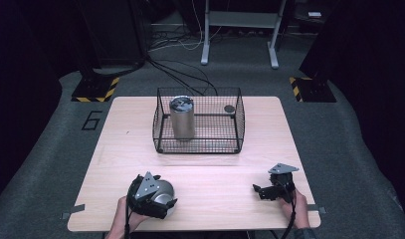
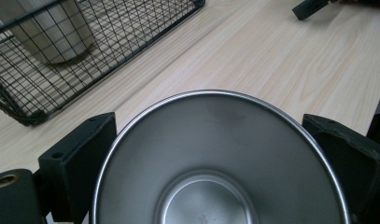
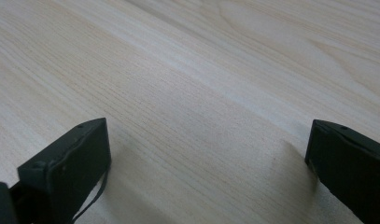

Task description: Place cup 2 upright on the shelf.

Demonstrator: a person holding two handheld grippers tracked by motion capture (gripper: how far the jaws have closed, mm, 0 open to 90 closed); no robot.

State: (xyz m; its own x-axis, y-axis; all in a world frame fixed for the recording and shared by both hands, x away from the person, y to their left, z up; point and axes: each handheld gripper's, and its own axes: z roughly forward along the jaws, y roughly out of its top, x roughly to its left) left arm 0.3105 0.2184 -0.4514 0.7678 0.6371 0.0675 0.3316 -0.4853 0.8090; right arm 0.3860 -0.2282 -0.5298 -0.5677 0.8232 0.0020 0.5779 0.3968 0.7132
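A steel bowl (image 1: 164, 187) sits at the near left of the wooden table (image 1: 215, 169), and my left gripper (image 1: 160, 198) is shut on it. In the left gripper view the bowl (image 2: 215, 158) spans the gap, its rim against both black jaws, with its hollow facing the camera. My right gripper (image 1: 258, 191) rests low at the near right, jaws pointing left. It is open (image 3: 208, 140), with bare wood between its fingers.
A black wire basket (image 1: 197, 145) stands at the table's far middle, holding an upright steel canister (image 1: 182, 118) and a small dark disc (image 1: 230, 108). In the left gripper view the basket (image 2: 131, 32) and canister (image 2: 52, 32) lie ahead to the left. Cables and stands lie beyond the table.
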